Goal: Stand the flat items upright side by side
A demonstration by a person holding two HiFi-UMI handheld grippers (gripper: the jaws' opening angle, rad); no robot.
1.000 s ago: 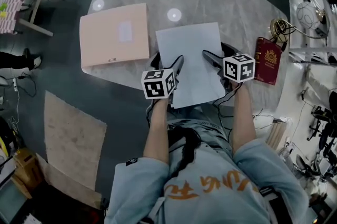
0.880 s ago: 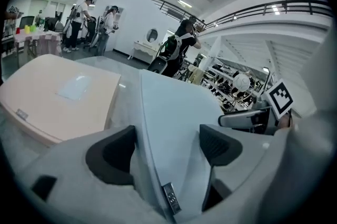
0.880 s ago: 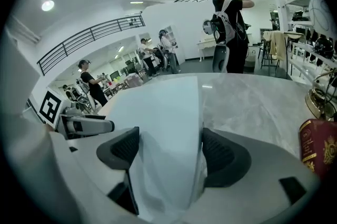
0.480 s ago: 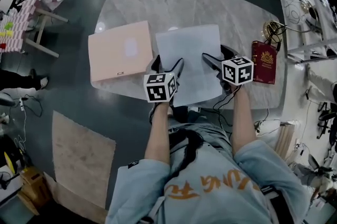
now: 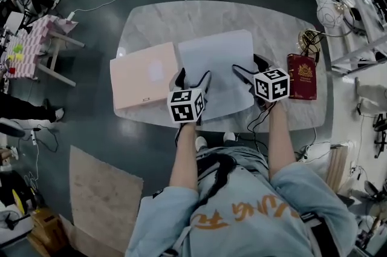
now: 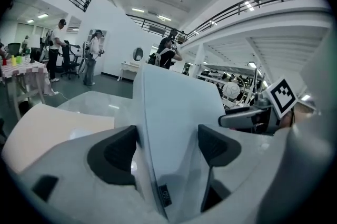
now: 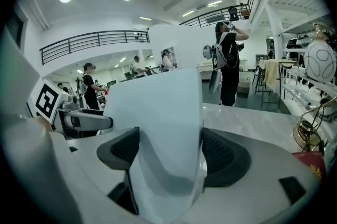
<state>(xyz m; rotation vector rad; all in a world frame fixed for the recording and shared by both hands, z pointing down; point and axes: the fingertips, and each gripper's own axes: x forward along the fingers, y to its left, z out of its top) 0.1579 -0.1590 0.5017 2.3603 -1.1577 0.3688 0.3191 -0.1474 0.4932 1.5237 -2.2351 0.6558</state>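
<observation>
Head view: the left gripper (image 5: 193,77) and right gripper (image 5: 247,65) each clamp their jaws on the near edge of a pale blue folder (image 5: 214,59). It is held over the marble table (image 5: 242,14), between a flat pink folder (image 5: 145,74) and a red booklet (image 5: 302,76).

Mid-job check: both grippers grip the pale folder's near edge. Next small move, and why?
Probably swing the pale folder up onto its far edge: the left gripper, jaws just tightened, and right gripper clamp its near edge, but it lies far from upright.
</observation>
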